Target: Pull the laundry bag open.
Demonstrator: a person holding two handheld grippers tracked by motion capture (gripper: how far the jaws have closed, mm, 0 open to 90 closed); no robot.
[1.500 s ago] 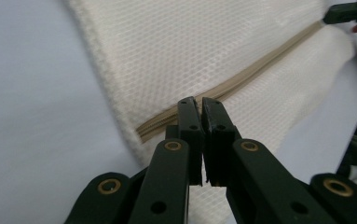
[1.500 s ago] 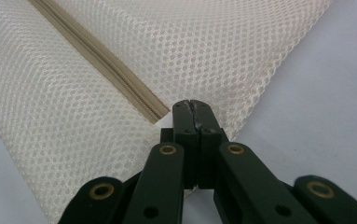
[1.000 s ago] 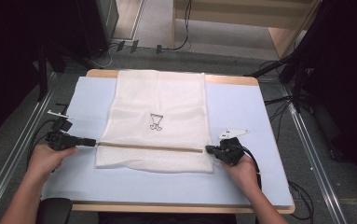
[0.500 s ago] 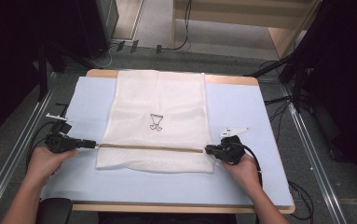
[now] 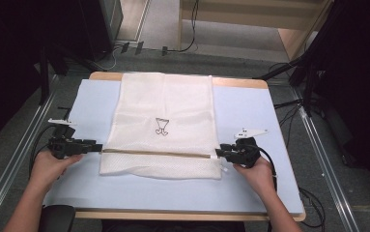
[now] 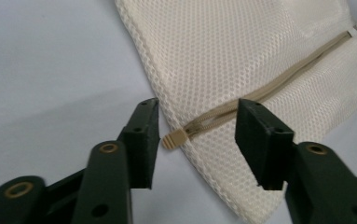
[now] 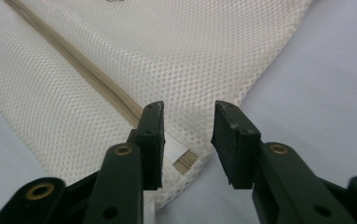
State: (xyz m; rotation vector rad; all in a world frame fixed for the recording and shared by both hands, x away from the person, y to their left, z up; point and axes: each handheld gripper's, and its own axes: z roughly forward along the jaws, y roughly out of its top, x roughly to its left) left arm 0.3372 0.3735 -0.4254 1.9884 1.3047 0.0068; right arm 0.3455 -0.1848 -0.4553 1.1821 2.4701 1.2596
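A cream mesh laundry bag (image 5: 163,125) lies flat on the pale blue table mat (image 5: 250,111), with a tan zipper (image 5: 158,153) running across its near part. My left gripper (image 5: 94,146) sits at the zipper's left end. Its jaws have just been opening and stand apart around the tan zipper end (image 6: 174,138) without touching it. My right gripper (image 5: 220,154) is at the zipper's right end; its jaws have also just been opening. The bag's corner (image 7: 185,161) lies between them, free of the pads. A small black drawing (image 5: 161,126) marks the bag's middle.
The mat covers a wooden table (image 5: 182,215). Cables (image 5: 289,104) trail off the right side. Metal rails (image 5: 8,179) run along the floor on both sides, and dark equipment stands at the far corners.
Both grippers' jaws have opened and let go of the zipper ends. The bag lies where it was. The hands have barely shifted.
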